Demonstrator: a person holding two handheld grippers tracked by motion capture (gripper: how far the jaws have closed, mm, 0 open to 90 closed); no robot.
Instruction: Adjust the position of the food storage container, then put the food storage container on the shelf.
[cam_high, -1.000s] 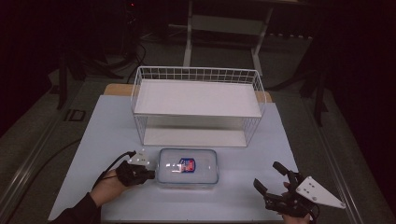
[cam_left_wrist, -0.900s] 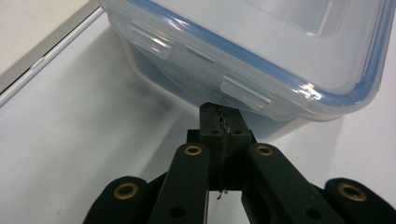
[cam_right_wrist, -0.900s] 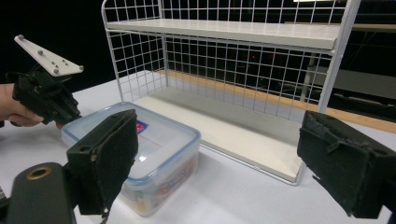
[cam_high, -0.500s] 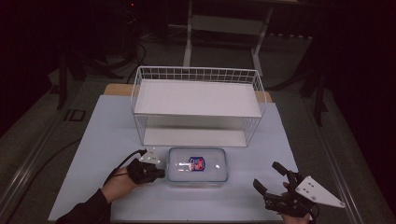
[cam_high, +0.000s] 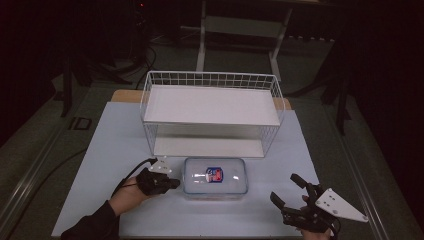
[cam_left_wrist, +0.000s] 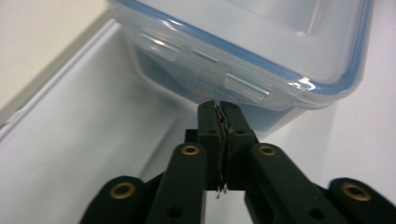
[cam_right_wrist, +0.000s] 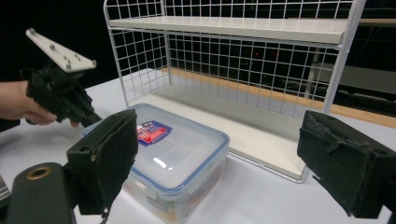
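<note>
So the left gripper (cam_high: 172, 183) sits in the lower left of the high view, jaws pinched together with nothing between them, tips right up against the left end of the plastic box (cam_high: 215, 177). In the left gripper view the closed tips (cam_left_wrist: 218, 109) are just under the clear latch flap (cam_left_wrist: 219, 77) on the box's side (can't tell if they actually touch it). The box has a see-through lid with a blue rim and a small red and blue label (cam_high: 215, 174), and it's lying flat on the pale table (cam_high: 115, 145) at lower centre, just in front of the white wire rack (cam_high: 210, 112). The right gripper (cam_high: 288, 192) is down in the lower right corner, well apart from the box, jaws spread wide and empty. Its own view has the box at lower centre between those two pads (cam_right_wrist: 107, 161).
</note>
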